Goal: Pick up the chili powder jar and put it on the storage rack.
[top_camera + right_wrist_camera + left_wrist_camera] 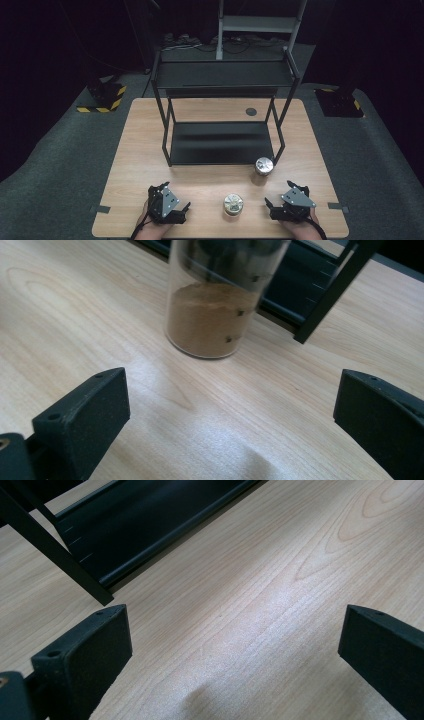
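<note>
So the left hand-held gripper (186, 208) is parked near the front left of the worktop (135, 150), jaws spread wide with nothing between them but bare wood, and its own view catches the rack (135, 525) foot off to the upper left. Between the two grippers there's a small jar (233, 204) standing upright near the front edge, and a second jar (263, 166) with a shiny lid stands further back, just beside the rack's front right leg. The right hand-held gripper (270, 206) at the front right is wide open too and holding nothing, looking at that second jar (215, 305), clear-walled with brown powder inside, still well apart from its jaws.
</note>
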